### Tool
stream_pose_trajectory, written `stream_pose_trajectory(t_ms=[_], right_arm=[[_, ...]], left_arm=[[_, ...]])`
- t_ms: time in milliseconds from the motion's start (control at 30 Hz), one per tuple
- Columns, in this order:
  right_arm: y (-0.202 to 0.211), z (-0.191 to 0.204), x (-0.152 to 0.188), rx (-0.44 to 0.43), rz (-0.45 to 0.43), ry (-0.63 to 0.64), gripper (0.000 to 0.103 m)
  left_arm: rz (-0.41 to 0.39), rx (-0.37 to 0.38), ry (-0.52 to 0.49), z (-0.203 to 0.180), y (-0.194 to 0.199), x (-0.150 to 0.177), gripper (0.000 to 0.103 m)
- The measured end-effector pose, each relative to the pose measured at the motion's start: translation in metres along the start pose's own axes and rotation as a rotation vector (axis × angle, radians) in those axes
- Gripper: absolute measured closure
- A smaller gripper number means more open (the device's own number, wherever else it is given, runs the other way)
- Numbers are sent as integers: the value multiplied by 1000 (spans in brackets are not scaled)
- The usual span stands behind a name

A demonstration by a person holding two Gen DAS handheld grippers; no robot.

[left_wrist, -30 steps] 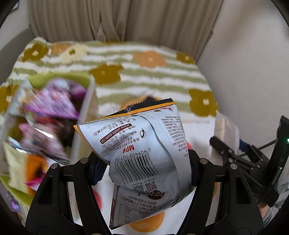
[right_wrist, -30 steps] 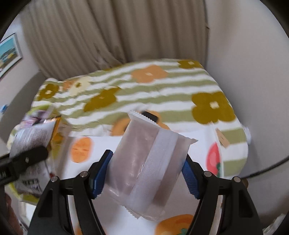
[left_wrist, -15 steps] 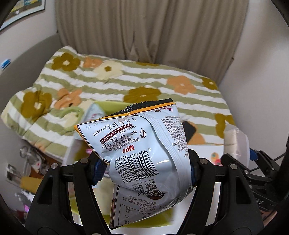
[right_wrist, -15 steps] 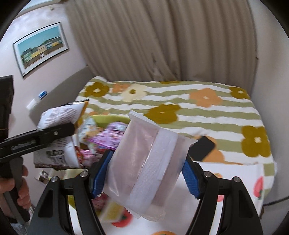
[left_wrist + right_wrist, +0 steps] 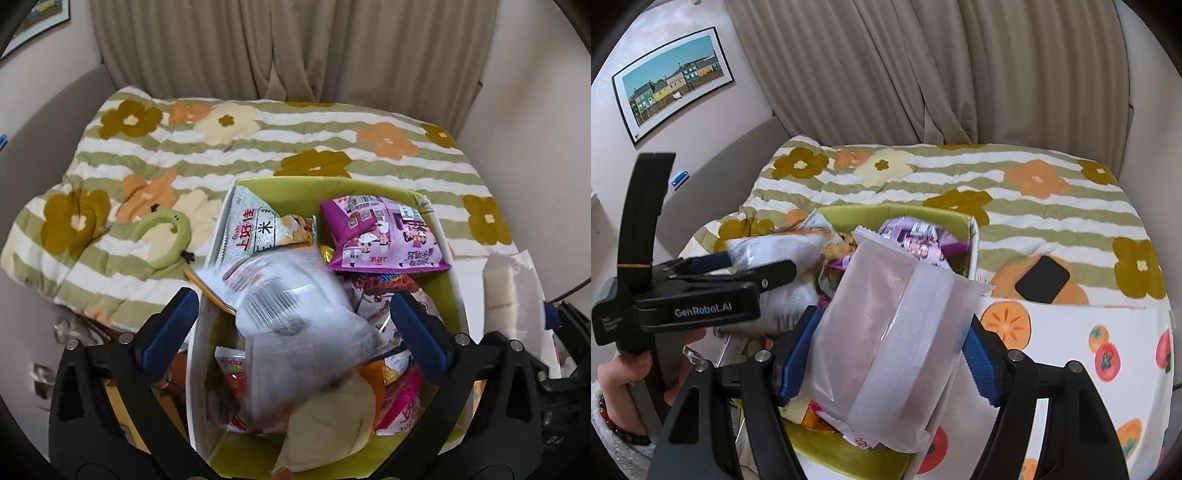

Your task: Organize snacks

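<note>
Clear packet point(image 5: 886, 339): pale, translucent, with a white seam strip down its face. Held in the right gripper point(image 5: 886, 354), above the near end of the green box point(image 5: 923, 218). Long axis runs away from the gripper and up, leaning slightly left in the right wrist view; top crimped edge points toward the box's far wall. The box lies straight ahead of and below this packet, so my reading is that a short drop or push forward would land it inside.

White bag point(image 5: 295, 332): blurred, barcode side up, tilted, directly over the box contents between the left gripper's point(image 5: 303, 325) blue pads point(image 5: 170, 325). Pads stand clear of the bag on both sides; jaws are opening, spread wide. Bag looks released and falling into the box, though blur hides whether it already rests on the pile.

Box contents: purple bag point(image 5: 384, 236) at far right, silver bag point(image 5: 255, 229) with red print at far left, red and orange packets lower down. Box is fairly full.

Right gripper: jaws about half apart, blue pads pressed on both long edges of the clear packet. Firm hold.

Both grippers are over the box: left toward the box's left half, right nearer its right wall. A hand point(image 5: 617, 373) grips the left handle.

Surroundings: box sits on a fruit-print cloth point(image 5: 1071, 332), with a flowered quilt point(image 5: 1034, 206) behind it and a black phone point(image 5: 1041, 278) on the quilt.
</note>
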State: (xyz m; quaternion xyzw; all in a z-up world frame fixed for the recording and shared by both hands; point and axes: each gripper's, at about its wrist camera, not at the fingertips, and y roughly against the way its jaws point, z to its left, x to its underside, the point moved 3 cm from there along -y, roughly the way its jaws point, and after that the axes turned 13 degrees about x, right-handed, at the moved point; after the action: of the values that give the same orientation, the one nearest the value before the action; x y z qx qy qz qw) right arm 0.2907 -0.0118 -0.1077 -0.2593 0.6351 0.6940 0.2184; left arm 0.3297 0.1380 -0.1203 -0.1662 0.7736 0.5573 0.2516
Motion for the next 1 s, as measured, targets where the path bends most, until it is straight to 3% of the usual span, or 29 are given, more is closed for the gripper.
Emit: stream_pose_trajectory(t_ms=[267, 600, 633, 667, 733, 1000], right_arm=[[14, 6, 16, 36, 2, -4, 34], [9, 27, 9, 36, 21, 46, 34], [7, 31, 8, 37, 15, 53, 32], [6, 34, 8, 29, 7, 56, 24], [5, 35, 8, 29, -17, 47, 0], [6, 27, 43, 36, 66, 9, 0]], left_arm=[[-12, 15, -7, 5, 25, 17, 0], [-23, 0, 62, 41, 57, 53, 0], [-25, -2, 63, 43, 58, 54, 1], [-27, -5, 65, 45, 60, 55, 1], [-32, -16, 67, 47, 64, 60, 1], [-33, -56, 91, 41, 70, 88, 1]])
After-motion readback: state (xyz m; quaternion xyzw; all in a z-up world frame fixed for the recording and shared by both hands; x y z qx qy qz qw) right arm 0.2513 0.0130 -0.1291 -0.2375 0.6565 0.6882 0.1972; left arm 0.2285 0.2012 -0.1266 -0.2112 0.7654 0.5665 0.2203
